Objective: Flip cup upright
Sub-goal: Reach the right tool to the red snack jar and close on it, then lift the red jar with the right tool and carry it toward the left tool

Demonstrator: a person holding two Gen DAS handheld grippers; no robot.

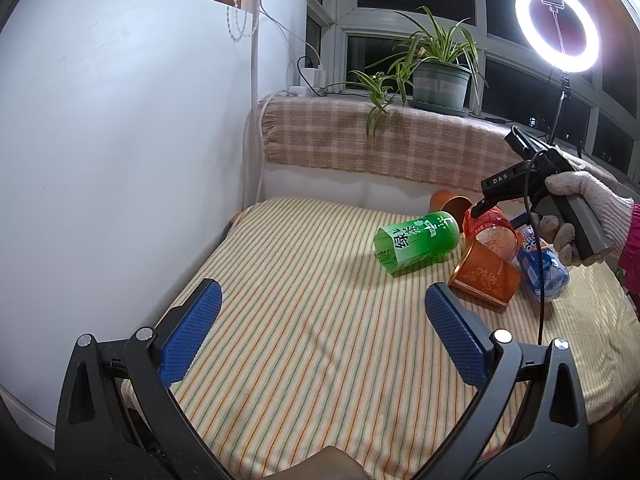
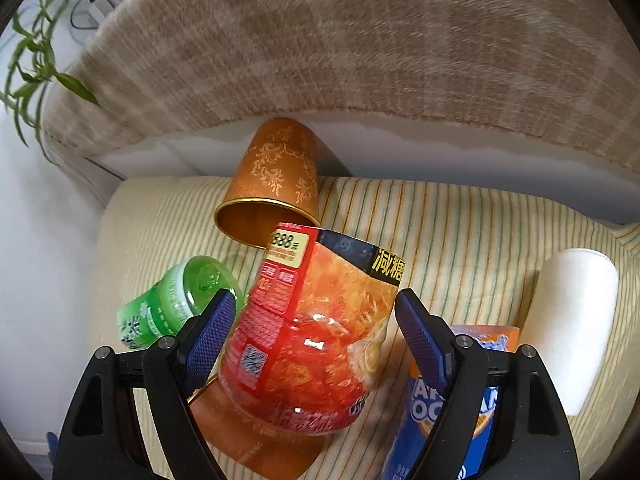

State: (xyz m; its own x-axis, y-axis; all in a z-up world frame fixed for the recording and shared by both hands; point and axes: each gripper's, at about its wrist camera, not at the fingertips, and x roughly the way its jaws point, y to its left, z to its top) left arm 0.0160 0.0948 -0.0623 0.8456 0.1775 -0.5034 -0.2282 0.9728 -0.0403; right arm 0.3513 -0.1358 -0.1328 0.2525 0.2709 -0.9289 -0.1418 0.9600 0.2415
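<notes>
Cup (image 2: 304, 344), red-labelled clear plastic, lying tipped among clutter on striped desk (image 1: 304, 320), leaning over orange cup (image 2: 276, 172), long axis pointing away from right gripper (image 2: 316, 320). Right gripper straddling it, jaws wide, not yet touching. Left gripper (image 1: 324, 336) hanging wide, empty, well apart from orange cup. Green bottle (image 2: 172, 304) lying just beside.

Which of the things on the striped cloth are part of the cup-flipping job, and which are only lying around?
Belong to the job:
- red cup, lying between the open fingers of the right gripper
- two orange cups, the green cup, the blue cup and the white cup, all tipped over

Just lying about:
- potted plant
- ring light
- plaid blanket
- left gripper, open and idle
</notes>
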